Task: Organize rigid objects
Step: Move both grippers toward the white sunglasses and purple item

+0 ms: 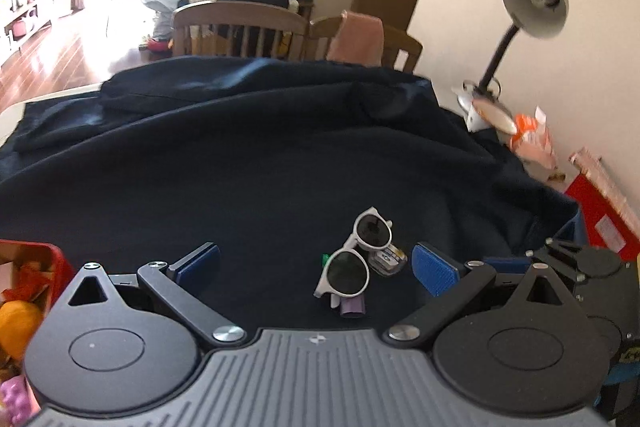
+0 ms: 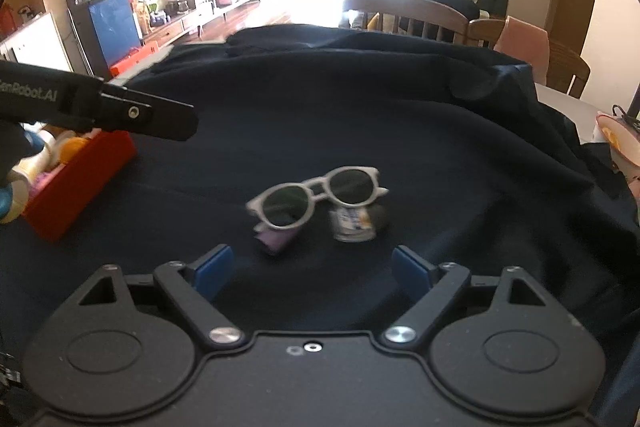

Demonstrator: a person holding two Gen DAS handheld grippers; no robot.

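Note:
White round sunglasses lie on the dark cloth, resting on a small purple item and a small clear labelled container. My left gripper is open and empty, its jaws on either side of the pile, just short of it. In the right wrist view the sunglasses lie ahead with the purple item and the container under them. My right gripper is open and empty, a little short of them. The left gripper's body shows at left.
A red box with several toys stands at the left; it also shows in the left wrist view. A desk lamp, an orange packet and a red box stand at the right. Wooden chairs stand behind the table.

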